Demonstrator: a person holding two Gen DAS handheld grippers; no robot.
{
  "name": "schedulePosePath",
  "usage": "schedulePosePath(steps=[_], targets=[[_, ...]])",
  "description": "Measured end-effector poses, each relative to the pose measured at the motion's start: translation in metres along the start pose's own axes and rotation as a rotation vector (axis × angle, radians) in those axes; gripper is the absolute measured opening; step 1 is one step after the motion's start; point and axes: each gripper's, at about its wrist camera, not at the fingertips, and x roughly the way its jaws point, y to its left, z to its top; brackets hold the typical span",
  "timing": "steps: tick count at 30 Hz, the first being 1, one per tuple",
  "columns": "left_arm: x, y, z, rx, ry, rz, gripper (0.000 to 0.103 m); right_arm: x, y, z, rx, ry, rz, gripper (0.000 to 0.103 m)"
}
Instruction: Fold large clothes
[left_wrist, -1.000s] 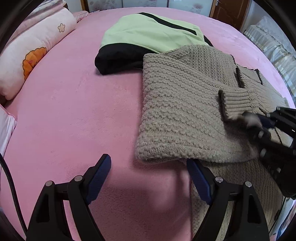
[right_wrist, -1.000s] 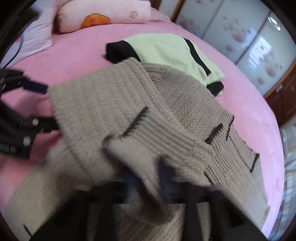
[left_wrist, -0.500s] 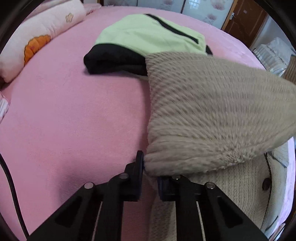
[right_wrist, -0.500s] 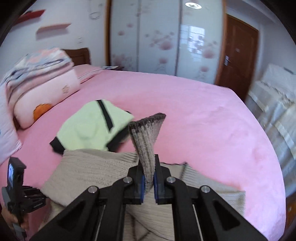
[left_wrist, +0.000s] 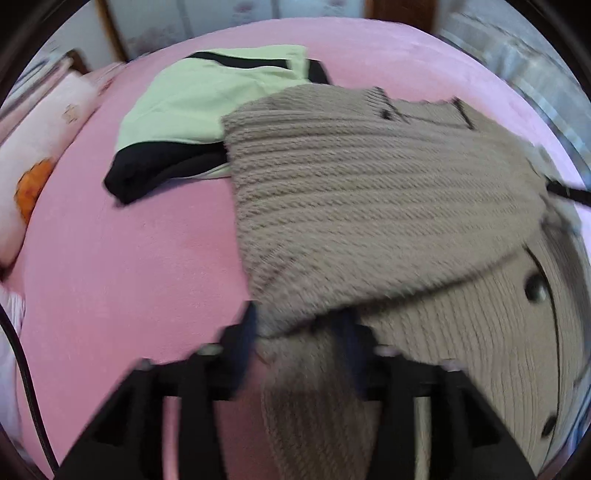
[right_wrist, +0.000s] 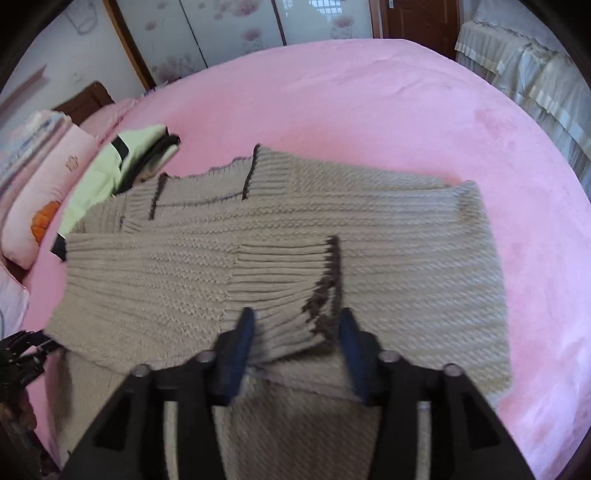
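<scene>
**Both claws let go of the cardigan on the bed**

The cardigan (right_wrist: 280, 251), beige knit w/ dark trim, lies on the pink bed (right_wrist: 388, 110), spread across the middle. One sleeve is folded across the body; its ribbed cuff (right_wrist: 291, 280) w/ dark edge lies on top, just in front of the right claw (right_wrist: 295, 332).

Right claw: jaws have just been opening and now stand apart, released. The cuff end is between the blue pads (right_wrist: 242, 343), but the pads do not press on it, there is a gap on both sides.

Left claw (left_wrist: 299, 336): jaws also have just been opening, now apart, released. A folded corner of the cardigan (left_wrist: 369, 195) hangs between the fingers; the picture is blurred here, but the pads seem not to clamp the knit. Under this folded layer is a lighter ribbed part w/ a dark button (left_wrist: 537, 290).

Behind the cardigan, on the left-hand side, lies a folded green garment (left_wrist: 207, 107) w/ black parts; the cardigan's edge touches or overlaps it a bit. A pink pillow (left_wrist: 40, 147) w/ orange print is at the bed's left edge. In the right wrist view the left claw is at the left border, dark and small, next to the cardigan's corner.
</scene>
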Motion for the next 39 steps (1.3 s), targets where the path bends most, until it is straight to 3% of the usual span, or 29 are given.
schedulePosePath(steps=[3,6,13,18,21,24,25,26,27,28,33,39], targets=[[-0.022,-0.004,-0.004,0.109,-0.026,-0.052,0.062,-0.017,-0.022,0.003,0.035,-0.022,0.06,0.059],[-0.036,0.002,0.008,0.133,-0.048,-0.118,0.063,-0.011,-0.032,0.019,0.057,-0.016,0.053,0.059],[-0.002,0.039,0.065,-0.03,-0.03,-0.061,0.063,0.037,-0.028,0.045,0.05,0.062,0.057,0.059],[0.032,0.052,0.089,-0.084,-0.012,-0.037,0.063,0.055,-0.015,0.049,0.001,0.066,0.044,0.058],[0.048,0.056,0.097,-0.104,-0.004,-0.024,0.063,0.062,-0.004,0.048,-0.045,0.07,0.049,0.05],[0.067,0.063,0.106,-0.135,0.013,-0.038,0.063,0.065,0.007,0.045,-0.11,0.066,0.02,0.028],[0.07,0.064,0.107,-0.146,0.012,-0.043,0.059,0.065,0.011,0.044,-0.129,0.063,0.014,0.016],[0.071,0.065,0.108,-0.156,-0.002,-0.053,0.051,0.064,0.015,0.042,-0.15,0.057,0.002,0.012],[0.071,0.064,0.11,-0.16,-0.01,-0.068,0.032,0.062,0.021,0.04,-0.178,0.044,-0.025,0.011],[0.069,0.061,0.11,-0.165,-0.016,-0.056,0.023,0.058,0.025,0.038,-0.198,0.032,-0.041,0.009],[0.038,0.039,0.105,-0.13,-0.132,0.106,0.015,0.029,0.043,0.036,-0.271,-0.091,-0.117,0.008],[0.015,0.038,0.102,-0.209,-0.227,0.162,0.012,0.018,0.054,0.06,-0.253,-0.237,-0.167,0.008]])
